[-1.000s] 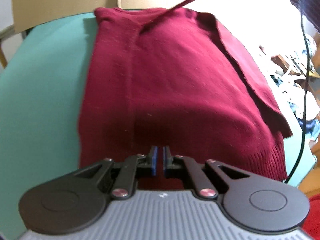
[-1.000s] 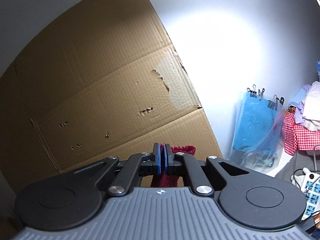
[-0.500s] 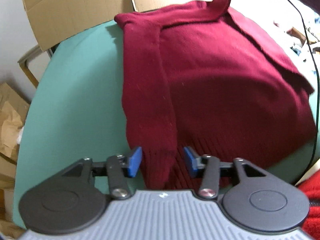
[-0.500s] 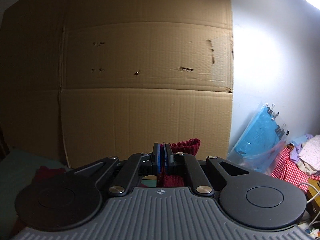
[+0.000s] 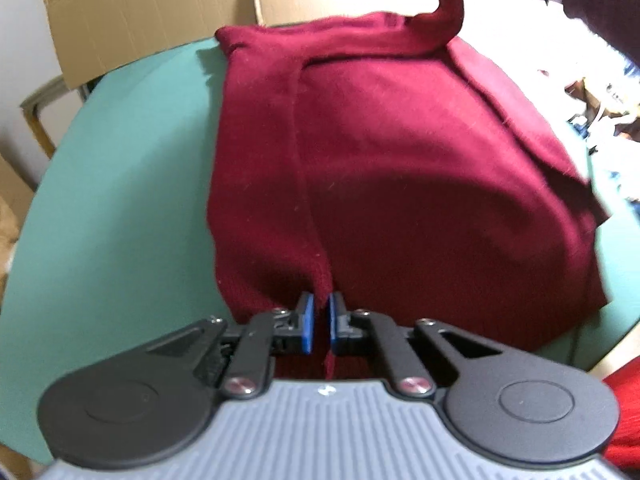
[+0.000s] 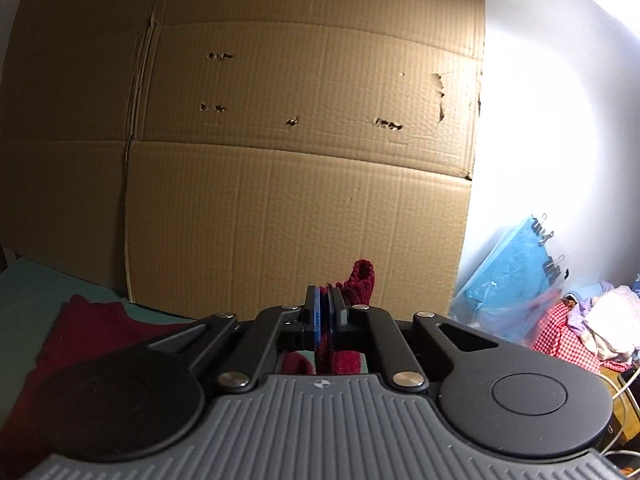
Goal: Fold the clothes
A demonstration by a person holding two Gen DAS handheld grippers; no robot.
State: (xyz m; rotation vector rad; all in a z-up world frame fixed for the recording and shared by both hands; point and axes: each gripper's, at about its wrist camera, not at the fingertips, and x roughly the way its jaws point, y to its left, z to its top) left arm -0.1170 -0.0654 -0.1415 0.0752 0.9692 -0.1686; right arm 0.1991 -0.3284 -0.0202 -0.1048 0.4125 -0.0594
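A dark red knit sweater (image 5: 400, 152) lies flat on the teal table (image 5: 120, 200), with one sleeve (image 5: 256, 200) folded down its left side. At its near ribbed edge my left gripper (image 5: 321, 322) is shut, and a thin fold of the knit is pinched between the blue pads. The other sleeve (image 5: 448, 0) curls up from the far edge and leaves the top of the picture. In the right wrist view my right gripper (image 6: 327, 312) is shut on that sleeve's ribbed cuff (image 6: 360, 280). It holds the cuff above the sweater's far part (image 6: 92, 332).
A big cardboard sheet (image 6: 280, 160) stands upright right behind the table's far edge. A person's dark sleeve (image 5: 600, 8) shows at the upper right. Blue plastic folders (image 6: 508, 280) and a heap of clothes (image 6: 592, 328) lie to the right. A black cable (image 5: 600, 248) hangs by the table's right edge.
The left gripper opened around the sweater's near ribbed edge, then shut on it. The right gripper rolled level and sank with the cuff, so the once taut sleeve now curls slack.
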